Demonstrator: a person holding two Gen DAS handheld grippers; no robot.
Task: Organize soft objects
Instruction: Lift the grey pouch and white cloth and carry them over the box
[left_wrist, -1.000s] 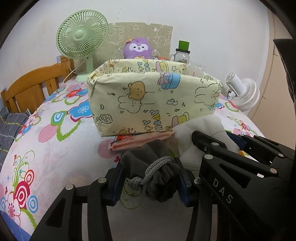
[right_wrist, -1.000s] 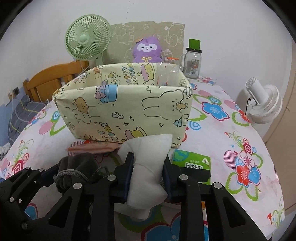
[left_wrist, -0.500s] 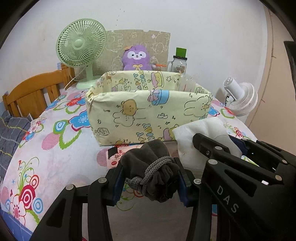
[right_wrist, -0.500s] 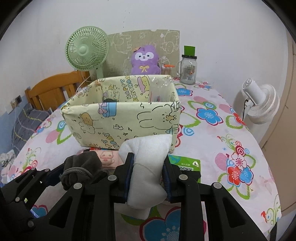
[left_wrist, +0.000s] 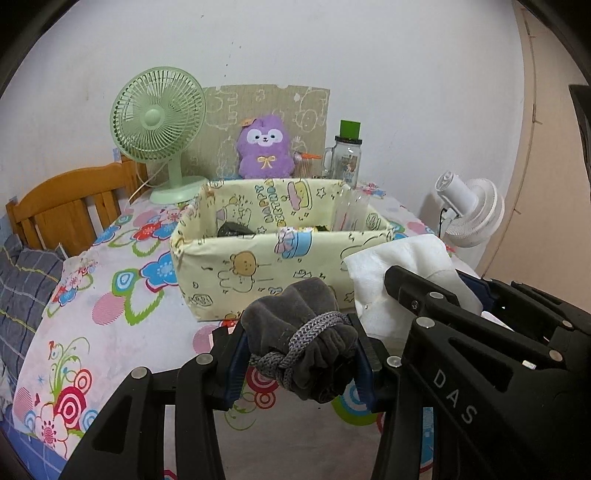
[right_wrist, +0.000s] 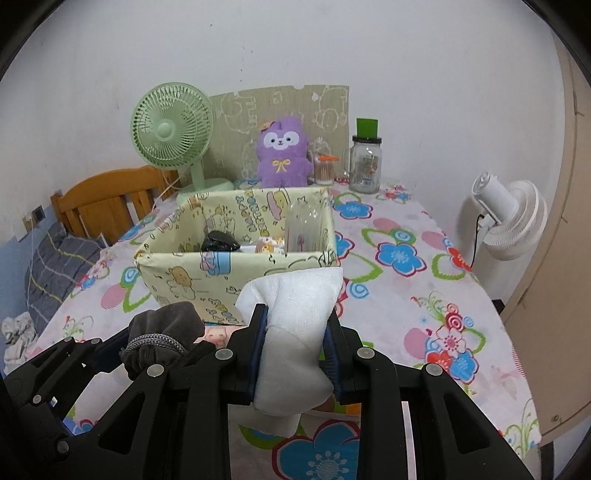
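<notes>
Left wrist view: left gripper (left_wrist: 299, 358) clamped on grey drawstring velvet pouch (left_wrist: 299, 343); right gripper (right_wrist: 295, 354) pinching white foam wrap (right_wrist: 291, 332). Yellow cartoon-print fabric bin (left_wrist: 258, 273) at twelve o'clock; best cleared high, then released inside.

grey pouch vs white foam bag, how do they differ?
The grey pouch is dark, plush, cinched with a knotted cord; the white foam bag is pale, smooth, uncorded. The pouch sits in the left gripper, the bag in the right gripper. Both are soft, clamped, short of the fabric box.
</notes>
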